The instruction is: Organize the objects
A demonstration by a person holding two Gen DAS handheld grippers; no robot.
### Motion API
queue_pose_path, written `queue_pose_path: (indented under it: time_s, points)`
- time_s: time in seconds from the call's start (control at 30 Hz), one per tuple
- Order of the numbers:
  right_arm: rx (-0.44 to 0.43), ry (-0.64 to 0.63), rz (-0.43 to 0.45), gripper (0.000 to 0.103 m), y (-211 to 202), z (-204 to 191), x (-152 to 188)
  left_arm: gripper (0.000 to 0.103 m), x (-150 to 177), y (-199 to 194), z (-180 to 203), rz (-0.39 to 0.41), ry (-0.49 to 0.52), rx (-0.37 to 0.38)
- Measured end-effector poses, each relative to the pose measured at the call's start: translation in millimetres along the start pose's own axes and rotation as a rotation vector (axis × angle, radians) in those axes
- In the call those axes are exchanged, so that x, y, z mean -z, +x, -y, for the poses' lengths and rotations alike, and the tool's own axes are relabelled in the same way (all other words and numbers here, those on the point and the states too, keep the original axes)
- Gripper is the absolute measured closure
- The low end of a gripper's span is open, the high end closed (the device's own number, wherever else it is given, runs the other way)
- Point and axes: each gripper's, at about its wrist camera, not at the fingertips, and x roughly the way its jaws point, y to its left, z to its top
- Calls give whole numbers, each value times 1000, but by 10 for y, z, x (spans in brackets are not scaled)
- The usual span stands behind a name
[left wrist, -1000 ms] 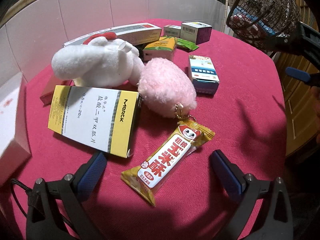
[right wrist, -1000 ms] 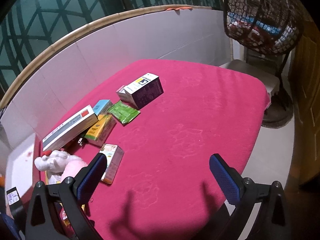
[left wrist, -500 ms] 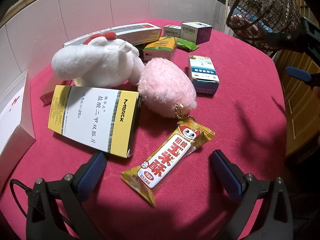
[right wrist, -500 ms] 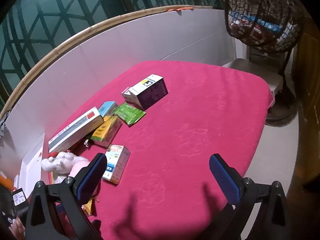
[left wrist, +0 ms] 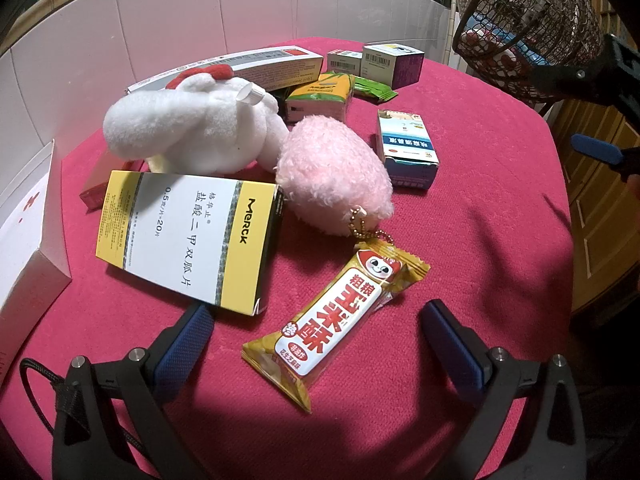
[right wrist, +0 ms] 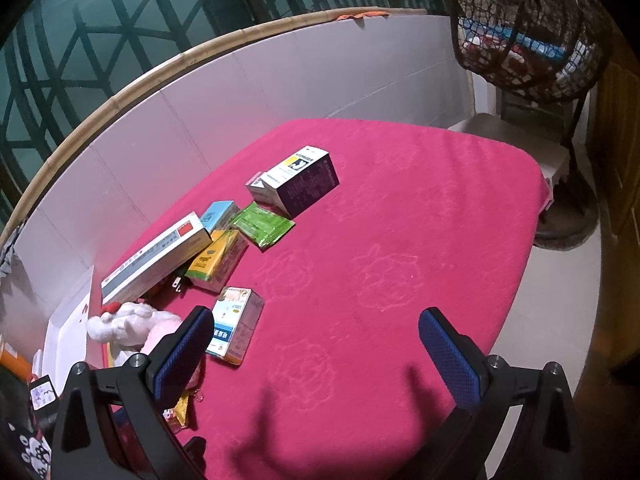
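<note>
1. While nothing is gripped yet, we rate the job as barely started: all items lie loose on the red tablecloth, unsorted.
2. Nearest item: the yellow snack bar lies flat betw. the fingers of the left gripper, w/ jaws spread wide and empty, not touching it. We judge it the likely first pick.
3. Just beside it: the Merck box, flat, w/ one corner close to the left blue pad. The pink plush touches the box's far end; its bead chain reaches the bar's top edge.
4. Behind: the white plush leans against the pink one. The blue-white box sits apart, to the right.
5. Far cluster: long white carton, yellow-green box, green sachet, purple box, packed close near the wall.
6. Right gripper: fully open, empty, held above the cloth's clear half.
7. White container at the left edge; a poss. drop point, but we cannot confirm.
8. Remaining: approx. every item still to sort.
</note>
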Motion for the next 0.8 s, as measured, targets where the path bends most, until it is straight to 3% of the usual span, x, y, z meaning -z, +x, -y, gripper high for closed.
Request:
queue_pose_path:
  time_s: [0.2,0.67,0.8]
  points:
    - [-8,-3,-49,0,80,-50,50,0,1,-2,0,0,0,0]
    - [-51,-39,-6,0,1,-117,52,0,27,53,69,2,9,-4]
    - [-110,-50,45,0,-110,-143,6,0,-7,-16,35,34,-28,55]
